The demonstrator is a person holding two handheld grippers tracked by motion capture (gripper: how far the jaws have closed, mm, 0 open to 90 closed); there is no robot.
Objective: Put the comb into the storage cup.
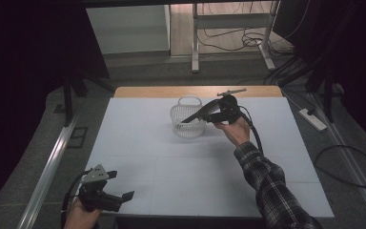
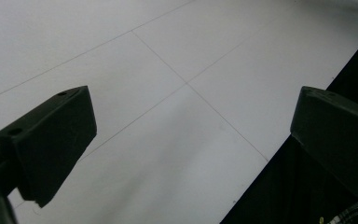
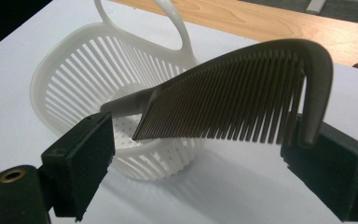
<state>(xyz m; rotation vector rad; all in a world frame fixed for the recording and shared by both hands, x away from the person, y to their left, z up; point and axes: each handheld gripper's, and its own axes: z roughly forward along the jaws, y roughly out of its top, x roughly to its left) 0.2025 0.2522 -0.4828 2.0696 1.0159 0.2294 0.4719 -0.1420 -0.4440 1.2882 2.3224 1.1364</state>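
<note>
A white slatted plastic basket [image 1: 180, 125] with a loop handle stands on the white table, back centre. A dark comb [image 1: 198, 113] slants with its handle down in the basket [image 3: 65, 46]. The comb's toothed end [image 3: 233, 100] rests against one pad of my right gripper [image 1: 219, 112]. The right gripper [image 3: 198, 140] is open, its jaws wide apart on either side of the comb's teeth, just right of the basket. My left gripper [image 1: 120, 185] hovers open over the table's front left corner, and the left gripper [image 2: 191, 121] has nothing between its jaws.
The white table top [image 1: 195, 167] has a wooden strip [image 1: 143, 91] along its far edge, where a thin wooden stick [image 1: 232, 91] lies. Cables and a power strip [image 1: 313, 119] lie on the floor to the right. A metal rail [image 1: 47, 167] runs along the left.
</note>
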